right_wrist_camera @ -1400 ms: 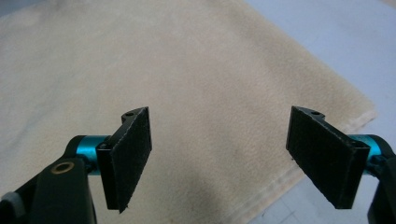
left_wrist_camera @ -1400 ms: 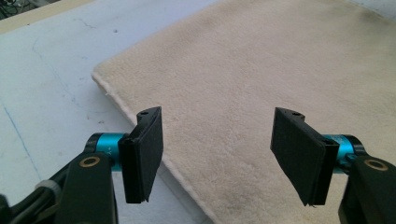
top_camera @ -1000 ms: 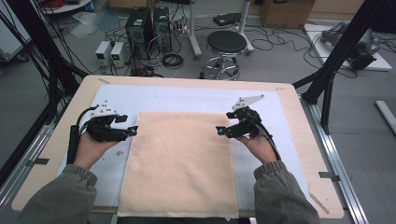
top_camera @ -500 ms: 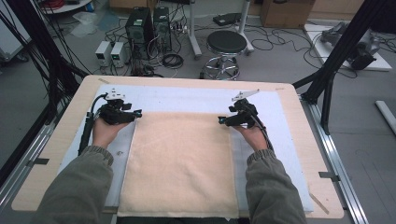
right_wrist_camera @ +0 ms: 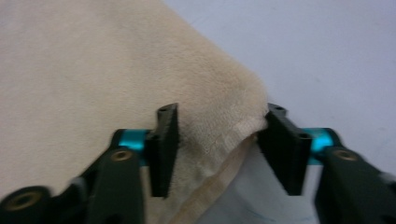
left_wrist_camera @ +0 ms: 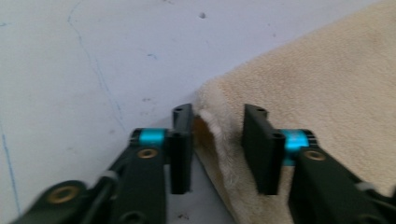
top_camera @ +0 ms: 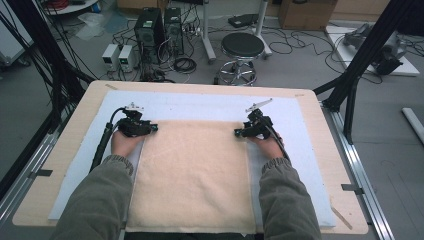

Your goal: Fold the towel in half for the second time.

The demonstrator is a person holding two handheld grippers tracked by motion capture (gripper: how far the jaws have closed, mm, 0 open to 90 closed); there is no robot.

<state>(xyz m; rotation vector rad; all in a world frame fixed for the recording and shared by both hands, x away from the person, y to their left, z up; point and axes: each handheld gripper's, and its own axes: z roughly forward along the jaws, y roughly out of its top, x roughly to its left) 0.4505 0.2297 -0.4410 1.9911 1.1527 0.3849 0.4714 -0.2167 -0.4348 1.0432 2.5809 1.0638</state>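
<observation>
Your beige towel [top_camera: 192, 175] lies flat on the white mat [top_camera: 200, 106] that covers the wooden surface [top_camera: 70, 140], its near edge at your side and its far edge running between your two hands. Your left hand-held gripper [top_camera: 152, 128] sits at the towel's far left corner; in the left gripper view its jaws stand apart with that corner [left_wrist_camera: 210, 112] between them, the cloth lifted slightly off the mat (not yet pinched). Your right hand-held gripper [top_camera: 238, 133] sits at the far right corner; in the right gripper view its jaws are also apart, straddling the corner's hemmed edge [right_wrist_camera: 238, 130], with one jaw over the towel and the other touching its edge beside bare mat. Both of your sleeves lie along the towel's side edges.
</observation>
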